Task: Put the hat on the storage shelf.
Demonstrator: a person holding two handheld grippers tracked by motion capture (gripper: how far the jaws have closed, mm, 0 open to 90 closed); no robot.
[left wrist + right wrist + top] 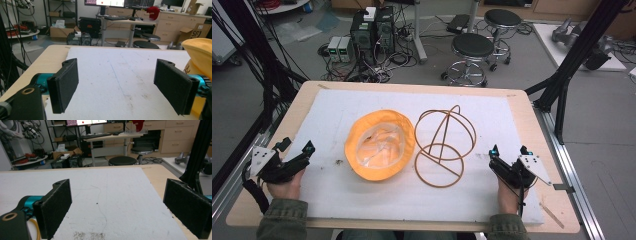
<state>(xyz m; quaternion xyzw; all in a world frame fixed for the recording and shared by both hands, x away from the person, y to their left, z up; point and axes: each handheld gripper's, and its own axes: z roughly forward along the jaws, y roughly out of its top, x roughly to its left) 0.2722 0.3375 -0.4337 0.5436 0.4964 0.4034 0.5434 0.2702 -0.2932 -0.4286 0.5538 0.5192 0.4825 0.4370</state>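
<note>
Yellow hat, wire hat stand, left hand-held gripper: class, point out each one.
yellow hat (379,145), high view, pale lining inside the upturned crown
wire hat stand (439,172), high view, lower ring
left hand-held gripper (296,146), high view, between its open jaws

text: "SF" | on: cardboard box (197,30) | place: far right, by the drawers

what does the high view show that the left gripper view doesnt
The high view alone takes in the wire hat stand, the upturned inside of the yellow hat, both hands and the right gripper. The left gripper view alone gives a close look between the left gripper's open pads, plus a desk with a monitor behind. Both share the hat, the white mat and the stools.
</note>
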